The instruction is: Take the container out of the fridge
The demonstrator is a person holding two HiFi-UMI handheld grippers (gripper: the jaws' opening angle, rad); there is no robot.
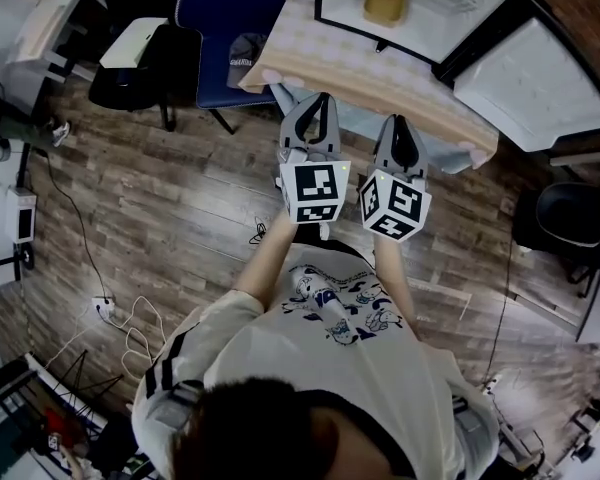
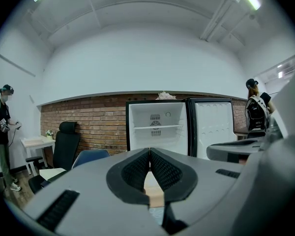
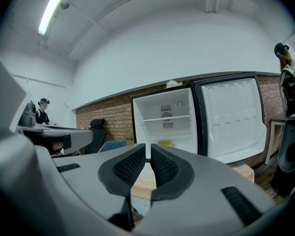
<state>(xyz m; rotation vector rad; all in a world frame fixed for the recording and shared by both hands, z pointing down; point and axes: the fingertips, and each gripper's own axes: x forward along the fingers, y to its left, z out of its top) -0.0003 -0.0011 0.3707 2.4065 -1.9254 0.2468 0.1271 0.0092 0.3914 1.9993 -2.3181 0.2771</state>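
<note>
Two tools are hovering at the surface's point(image 1: 360, 68) near edge, both empty; left tool point(image 1: 318, 103) is showing jaws together, right tool point(image 1: 400, 123) a slit apart; container point(image 1: 385, 3) is sitting straight ahead across the surface, inside the open fridge point(image 3: 167, 127) below its shelf; judging it nearer the right tool.

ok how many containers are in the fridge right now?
1. A yellow container sits low in the fridge, below the shelf. The shelf and door look bare. Part of the lower compartment is out of sight, so more could be hidden.
</note>
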